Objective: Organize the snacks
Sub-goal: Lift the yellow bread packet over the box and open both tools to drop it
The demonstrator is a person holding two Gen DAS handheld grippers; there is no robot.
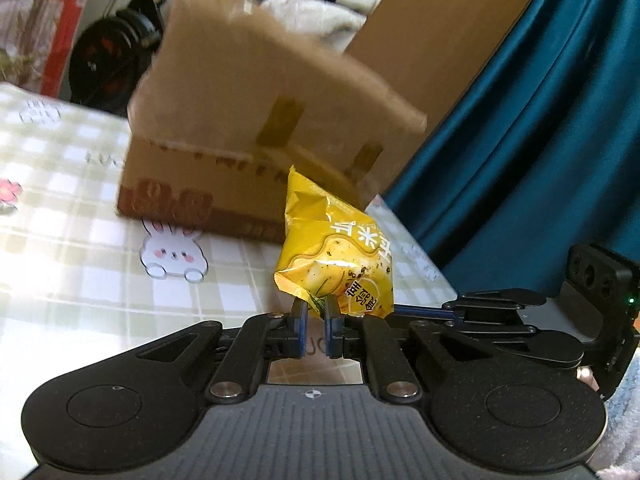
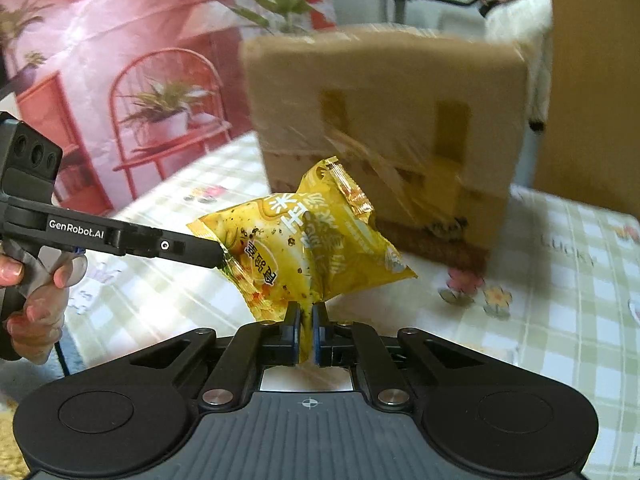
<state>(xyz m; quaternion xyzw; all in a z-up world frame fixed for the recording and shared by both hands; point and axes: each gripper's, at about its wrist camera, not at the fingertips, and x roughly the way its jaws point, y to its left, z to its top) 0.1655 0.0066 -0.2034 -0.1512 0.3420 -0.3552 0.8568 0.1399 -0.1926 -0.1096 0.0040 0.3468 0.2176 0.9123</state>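
Both left gripper (image 1: 316, 310) and right gripper (image 2: 306, 314) clamp the yellow snack packet (image 2: 304, 240) mid-transfer; next, carry to cardboard box (image 2: 384, 132).

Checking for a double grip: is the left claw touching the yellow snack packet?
Touching. The right wrist view shows the left claw pinching the yellow snack packet at its edge.

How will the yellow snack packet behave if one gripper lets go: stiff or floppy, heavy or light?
The yellow snack packet looks puffed and crinkled, so probably light and floppy; it would likely swing from the remaining grip. Its glossy film may slip, since the right gripper and left gripper pinch only thin edges.
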